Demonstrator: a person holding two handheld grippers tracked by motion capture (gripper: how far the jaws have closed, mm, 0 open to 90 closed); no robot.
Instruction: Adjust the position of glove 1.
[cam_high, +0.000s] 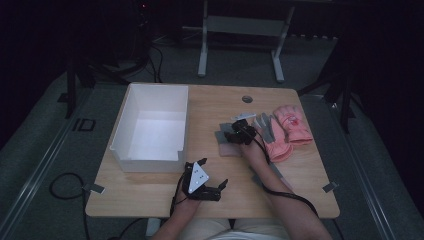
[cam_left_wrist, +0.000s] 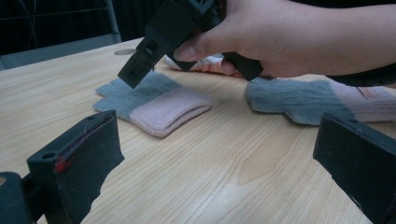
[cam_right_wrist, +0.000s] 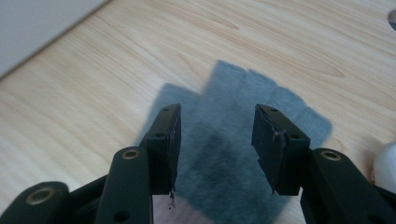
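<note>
We judge that the right claw (cam_high: 235, 131), jaws parted above the grey-and-pink glove (cam_right_wrist: 233, 154) lying flat at the desk's (cam_high: 220, 200) one o'clock, might only pinch fuzz, while the left claw (cam_high: 216, 190) idles wide at six.

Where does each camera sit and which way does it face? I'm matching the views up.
High view: above the person's side, looking forward and down on the table, white bin and both forearms.
Left gripper view: rides the left gripper, looking low across the wood toward the right hand.
Right gripper view: rides the right gripper, looking down between open jaws.
Shared: all three show the grey-and-pink glove.
</note>
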